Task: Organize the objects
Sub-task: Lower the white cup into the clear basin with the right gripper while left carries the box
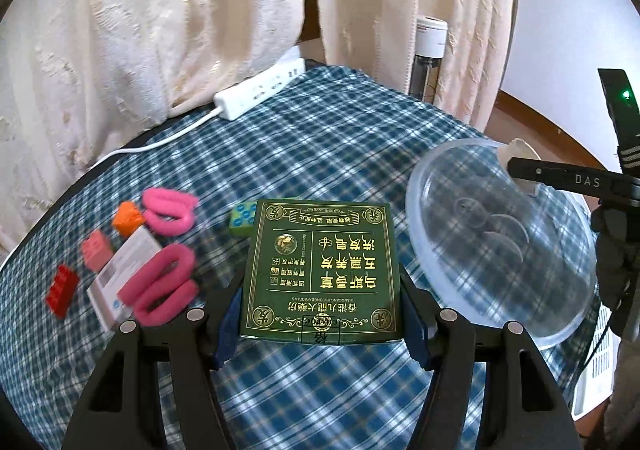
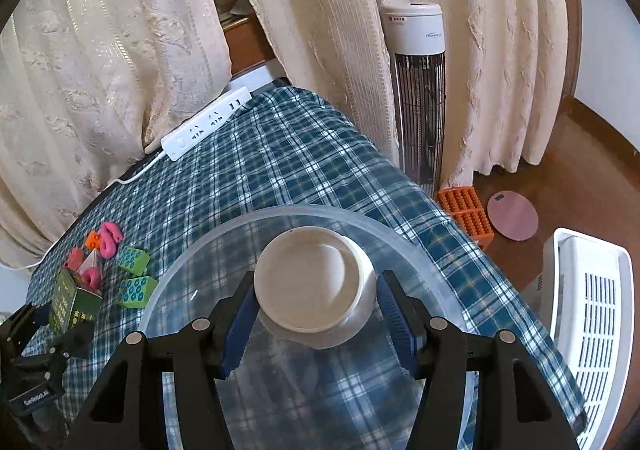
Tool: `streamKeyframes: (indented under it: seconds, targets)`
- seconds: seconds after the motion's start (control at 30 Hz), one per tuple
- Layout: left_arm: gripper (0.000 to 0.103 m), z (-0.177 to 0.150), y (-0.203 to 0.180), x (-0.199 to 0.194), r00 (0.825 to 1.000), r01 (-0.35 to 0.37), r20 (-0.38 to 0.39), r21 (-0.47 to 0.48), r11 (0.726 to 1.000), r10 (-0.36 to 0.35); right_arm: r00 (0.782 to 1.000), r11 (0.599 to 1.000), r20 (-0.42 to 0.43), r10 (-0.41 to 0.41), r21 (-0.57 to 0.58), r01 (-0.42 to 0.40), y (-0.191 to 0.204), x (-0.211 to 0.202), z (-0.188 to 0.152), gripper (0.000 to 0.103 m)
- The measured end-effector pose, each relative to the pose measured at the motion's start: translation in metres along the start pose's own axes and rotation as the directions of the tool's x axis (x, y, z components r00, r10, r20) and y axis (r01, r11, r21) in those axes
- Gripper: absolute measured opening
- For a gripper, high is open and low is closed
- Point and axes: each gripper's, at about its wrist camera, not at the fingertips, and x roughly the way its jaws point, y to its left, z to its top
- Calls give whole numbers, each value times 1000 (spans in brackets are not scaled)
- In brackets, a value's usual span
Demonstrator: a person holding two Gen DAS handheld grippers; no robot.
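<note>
We see a counter (image 1: 320, 137) covered with a blue and white checked cloth, with cream curtains (image 1: 160, 21) behind it and a white power strip (image 1: 260, 89) at its far edge. Beyond the counter's right side stand a tower fan (image 2: 418, 89) and a white appliance (image 2: 588, 298) on the brown floor.

Our left gripper (image 1: 322, 314) has its fingers (image 1: 228, 326) pressed on both sides of a green box (image 1: 322, 270), lifted above the counter. The box is flat, its long axis points away from us, and it carries gold print.

To the right of the green box lies a clear round tray (image 1: 480, 250). Our right gripper (image 2: 318, 314) pinches a white bowl (image 2: 308, 282) above this tray, tilted with its opening toward the camera.

To the left of the green box lie pink foam loops (image 1: 168, 209), small blocks (image 1: 96, 250) and a white card box (image 1: 124, 266).
</note>
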Motion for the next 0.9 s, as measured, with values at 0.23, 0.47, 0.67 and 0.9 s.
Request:
streamKeyframes:
  seconds: [0.23, 0.47, 0.67, 0.9]
  targets:
    - [67, 16, -20, 11, 999, 32, -13, 20, 999, -32, 999, 998, 10, 49, 27, -50, -8, -3, 2, 64]
    - [67, 28, -38, 20, 998, 60, -20, 45, 997, -60, 996, 994, 48, 79, 67, -82, -20, -15, -2, 66]
    - [67, 37, -50, 28, 996, 87, -24, 62, 994, -85, 993, 991, 75, 94, 92, -100, -25, -24, -7, 66]
    - [67, 49, -72, 37, 991, 130, -31, 106, 986, -127, 991, 990, 110, 77, 108, -89, -29, -35, -15, 66]
